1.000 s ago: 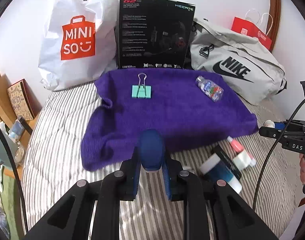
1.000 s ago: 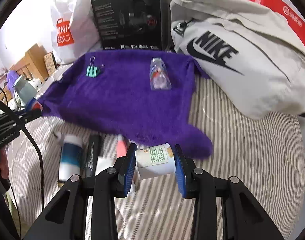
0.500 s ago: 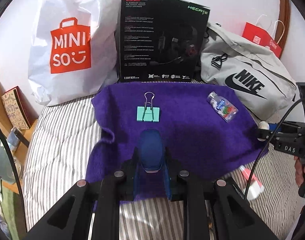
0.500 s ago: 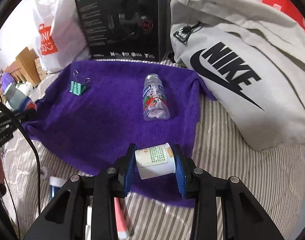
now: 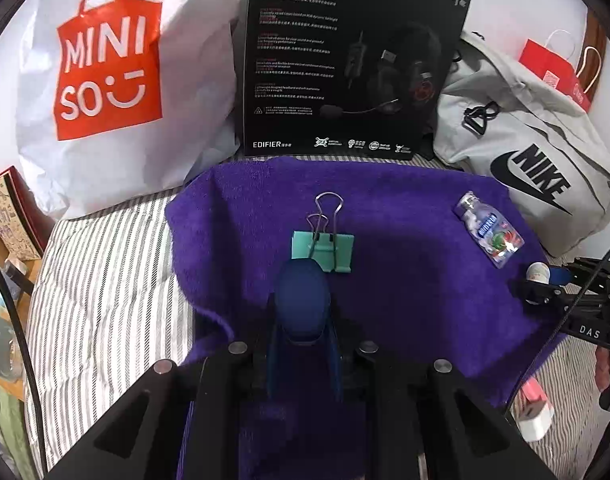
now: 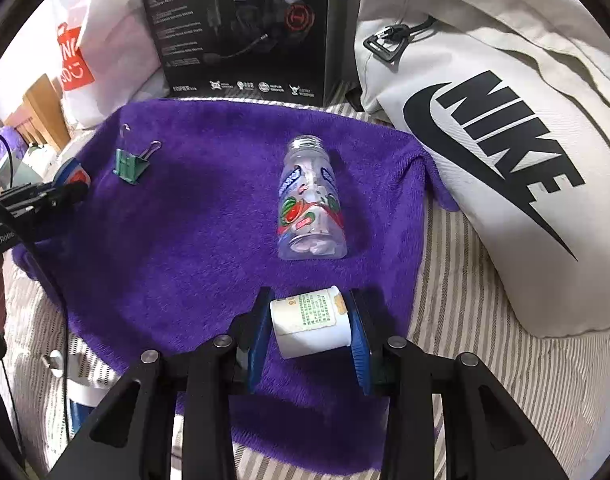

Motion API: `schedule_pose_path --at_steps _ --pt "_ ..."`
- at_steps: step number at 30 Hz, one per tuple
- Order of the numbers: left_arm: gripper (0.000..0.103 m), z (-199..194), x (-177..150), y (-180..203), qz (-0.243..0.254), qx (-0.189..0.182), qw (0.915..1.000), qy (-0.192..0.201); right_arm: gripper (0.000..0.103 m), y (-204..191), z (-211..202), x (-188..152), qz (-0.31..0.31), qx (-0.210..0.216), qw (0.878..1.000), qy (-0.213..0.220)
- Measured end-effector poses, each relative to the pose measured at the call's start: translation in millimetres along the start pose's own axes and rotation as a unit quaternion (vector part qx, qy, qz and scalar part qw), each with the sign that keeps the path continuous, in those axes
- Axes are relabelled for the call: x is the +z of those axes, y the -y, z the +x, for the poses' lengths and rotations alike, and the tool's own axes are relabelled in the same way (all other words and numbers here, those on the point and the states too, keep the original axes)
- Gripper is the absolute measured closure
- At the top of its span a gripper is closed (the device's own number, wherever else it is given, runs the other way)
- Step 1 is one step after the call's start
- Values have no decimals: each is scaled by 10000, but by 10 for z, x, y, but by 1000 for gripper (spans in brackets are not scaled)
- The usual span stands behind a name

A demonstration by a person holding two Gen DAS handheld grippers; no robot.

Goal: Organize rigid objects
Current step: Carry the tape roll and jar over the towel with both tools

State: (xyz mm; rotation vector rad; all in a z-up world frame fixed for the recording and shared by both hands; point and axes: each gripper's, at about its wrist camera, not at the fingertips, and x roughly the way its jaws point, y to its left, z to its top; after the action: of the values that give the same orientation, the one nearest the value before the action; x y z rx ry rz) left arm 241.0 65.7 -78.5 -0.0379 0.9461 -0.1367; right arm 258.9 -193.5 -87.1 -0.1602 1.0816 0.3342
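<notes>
Purple towel (image 5: 405, 280) spread flat on striped bedding (image 5: 105, 280). On towel: green binder clip (image 5: 323, 250), wire handles toward back; clear small bottle (image 6: 311, 200) lying on its side, open neck toward back, printed label up. Well apart from each other.

Left gripper (image 5: 303, 320) clamped on dark blue rounded object (image 5: 302, 300), held over near part of towel, just short of binder clip. Kind of object hard to tell from this angle — possibly a cap or lid.

Right gripper (image 6: 311, 324) closed on white cylindrical container (image 6: 311, 320), printed label facing up, gripped across its ends between blue pads (image 6: 259, 332). Held over near edge of towel, just in front of clear bottle.

Behind towel: white MINISO bag (image 5: 109, 80), black headset box (image 5: 345, 60), grey Nike bag (image 6: 505, 140), red paper bag (image 5: 553, 68). Pink-and-white tube (image 5: 537, 408) on bedding at right, off towel.
</notes>
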Motion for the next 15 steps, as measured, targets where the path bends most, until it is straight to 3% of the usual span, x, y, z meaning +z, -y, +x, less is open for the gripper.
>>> schedule_pose_path --at_steps 15 --pt "84 310 72 -41 126 108 9997 -186 67 36 191 111 -142 45 9999 51"
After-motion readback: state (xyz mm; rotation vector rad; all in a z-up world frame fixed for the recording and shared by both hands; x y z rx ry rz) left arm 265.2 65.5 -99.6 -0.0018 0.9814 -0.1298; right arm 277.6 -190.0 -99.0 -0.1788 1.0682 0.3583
